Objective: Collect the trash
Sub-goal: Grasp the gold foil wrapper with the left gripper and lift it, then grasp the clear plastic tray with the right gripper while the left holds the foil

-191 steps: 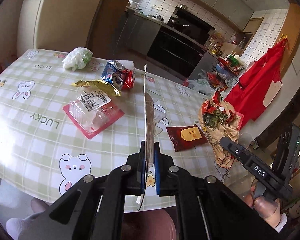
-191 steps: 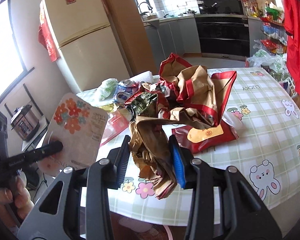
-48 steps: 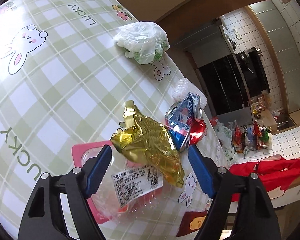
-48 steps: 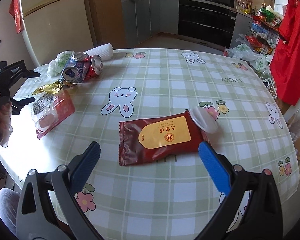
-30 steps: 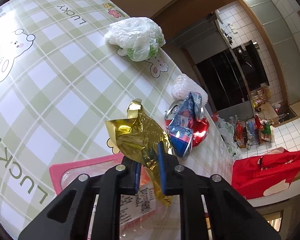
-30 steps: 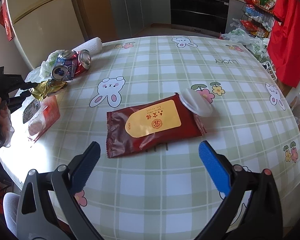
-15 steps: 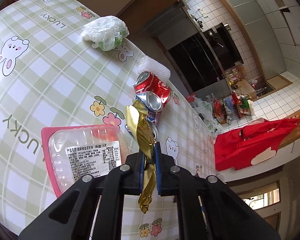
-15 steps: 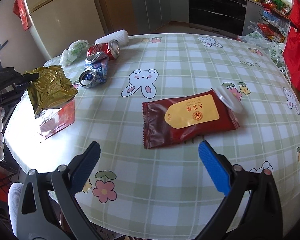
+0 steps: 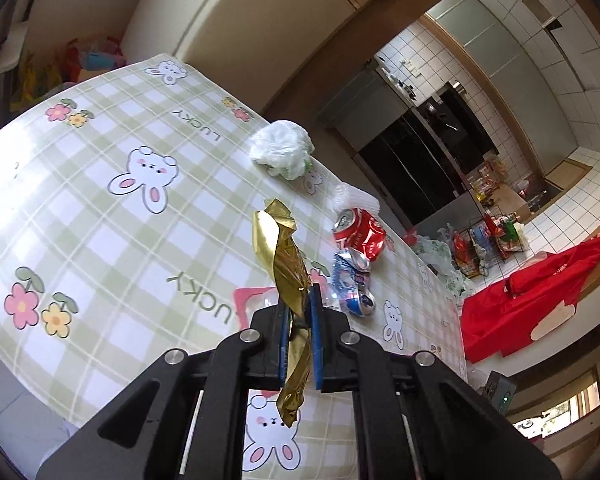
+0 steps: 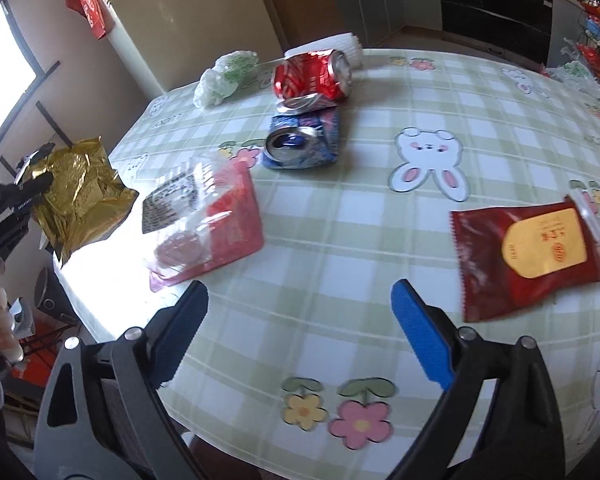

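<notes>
While the left gripper pinches the gold foil wrapper clear of the surface for disposal, the right gripper hangs wide apart above, the red snack packet just ahead to its right.

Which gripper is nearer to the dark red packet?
Right. The right gripper hovers open just before the packet. The left gripper, shut on the gold wrapper, is beyond the table's far edge.

Bare tablecloth lies between the plastic tray and red packet.
</notes>
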Available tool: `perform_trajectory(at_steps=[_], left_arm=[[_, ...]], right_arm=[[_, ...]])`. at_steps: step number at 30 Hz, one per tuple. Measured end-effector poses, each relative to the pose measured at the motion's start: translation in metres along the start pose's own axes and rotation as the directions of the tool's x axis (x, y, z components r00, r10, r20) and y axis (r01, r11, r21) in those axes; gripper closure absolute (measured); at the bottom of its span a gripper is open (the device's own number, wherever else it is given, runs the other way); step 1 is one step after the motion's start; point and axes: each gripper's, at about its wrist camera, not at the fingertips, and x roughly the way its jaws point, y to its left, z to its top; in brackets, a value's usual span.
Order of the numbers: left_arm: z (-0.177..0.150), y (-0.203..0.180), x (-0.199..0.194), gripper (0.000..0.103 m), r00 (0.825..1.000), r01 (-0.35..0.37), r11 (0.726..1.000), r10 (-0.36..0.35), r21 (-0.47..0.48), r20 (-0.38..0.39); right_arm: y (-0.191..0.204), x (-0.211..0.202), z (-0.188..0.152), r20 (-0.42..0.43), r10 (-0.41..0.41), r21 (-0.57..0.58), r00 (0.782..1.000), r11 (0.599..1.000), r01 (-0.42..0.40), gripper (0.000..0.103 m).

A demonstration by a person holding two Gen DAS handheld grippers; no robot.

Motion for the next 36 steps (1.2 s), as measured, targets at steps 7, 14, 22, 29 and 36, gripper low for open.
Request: perform_trajectory(at_steps=[7, 14, 22, 29, 36], left_arm=[[-0.012, 0.036, -0.020, 0.094, 0.999, -0.012, 0.997, 0.014, -0.081, 0.034], [-0.020, 0.044, -0.025, 0.094, 0.999, 0.009, 0.994, -0.005, -0.106, 0.040], [-0.030, 0.041, -0.021, 0.094, 0.999, 0.026, 0.993, -0.023, -0.119, 0.025], [-0.041, 0.028, -0.020, 0.094, 0.999, 0.044, 0.995, -0.044, -0.091, 0.009], [-0.052, 0.019, -0.014, 0.094, 0.998, 0.053, 0.996, -0.054, -0.076, -0.015]], right_arm=[[0.059, 0.056, 0.024, -0.061, 0.045, 0.011, 0.997, 0.999, -0.045, 0.013], [0.042, 0.082, 0.033, -0.093, 0.132, 0.214, 0.987, 0.971, -0.110, 0.040], [0.027, 0.059, 0.029, -0.074, 0.141, 0.174, 0.987, 0.977, -0.126, 0.071], [-0.004, 0.031, 0.016, -0.052, 0.094, 0.154, 0.994, 0.984, -0.085, 0.082], [-0.027, 0.022, 0.010, -0.045, 0.096, 0.214, 0.994, 0.973, -0.084, 0.072]])
